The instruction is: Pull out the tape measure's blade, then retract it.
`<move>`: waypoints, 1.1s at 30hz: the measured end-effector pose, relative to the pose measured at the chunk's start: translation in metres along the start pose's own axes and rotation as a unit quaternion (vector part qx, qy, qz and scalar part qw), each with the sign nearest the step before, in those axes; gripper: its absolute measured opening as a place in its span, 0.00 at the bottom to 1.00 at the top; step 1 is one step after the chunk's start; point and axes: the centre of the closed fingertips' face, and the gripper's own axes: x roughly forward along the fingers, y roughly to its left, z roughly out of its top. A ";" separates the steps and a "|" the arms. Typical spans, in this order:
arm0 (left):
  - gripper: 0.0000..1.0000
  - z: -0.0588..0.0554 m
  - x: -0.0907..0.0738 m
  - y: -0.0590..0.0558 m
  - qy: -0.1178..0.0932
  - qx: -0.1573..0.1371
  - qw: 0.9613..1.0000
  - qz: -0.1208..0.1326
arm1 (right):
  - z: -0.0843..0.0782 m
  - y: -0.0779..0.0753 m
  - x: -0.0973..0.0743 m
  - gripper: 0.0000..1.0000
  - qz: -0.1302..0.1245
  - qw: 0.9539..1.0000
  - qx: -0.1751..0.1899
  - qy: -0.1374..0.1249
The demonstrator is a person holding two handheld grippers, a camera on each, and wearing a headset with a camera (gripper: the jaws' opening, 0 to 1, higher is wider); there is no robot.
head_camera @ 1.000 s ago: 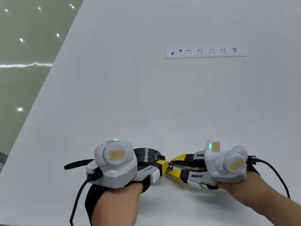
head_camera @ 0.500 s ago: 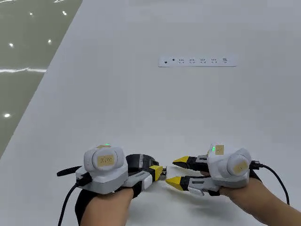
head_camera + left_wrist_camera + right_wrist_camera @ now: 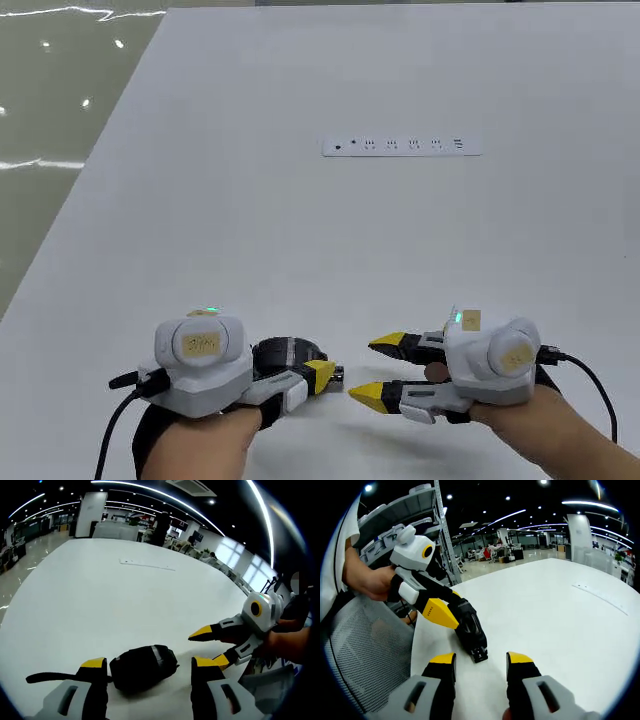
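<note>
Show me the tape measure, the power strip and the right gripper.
tape measure (image 3: 142, 667): left gripper view, black case.
power strip (image 3: 400, 146): head view, its middle.
right gripper (image 3: 362, 368): head view, between its fingertips.

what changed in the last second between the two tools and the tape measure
The right tool opened and drew back to the right, away from the blade tip of the black tape measure. The tape measure stayed on the white table between the jaws of the left tool, blade not drawn out.
</note>
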 end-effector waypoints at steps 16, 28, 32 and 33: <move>0.67 0.008 -0.020 -0.001 0.000 0.047 0.998 -0.032 | 0.001 -0.003 -0.027 0.51 -0.022 1.000 0.007 0.014; 0.69 0.004 -0.035 0.017 0.001 0.090 0.995 -0.038 | -0.004 -0.004 -0.047 0.60 -0.038 0.999 0.017 0.020; 0.71 0.001 -0.042 0.023 0.000 0.090 0.995 -0.045 | -0.005 -0.004 -0.054 0.62 -0.047 0.999 0.022 0.018; 0.71 0.001 -0.043 0.023 -0.001 0.092 0.995 -0.047 | -0.006 -0.004 -0.055 0.63 -0.048 0.998 0.022 0.018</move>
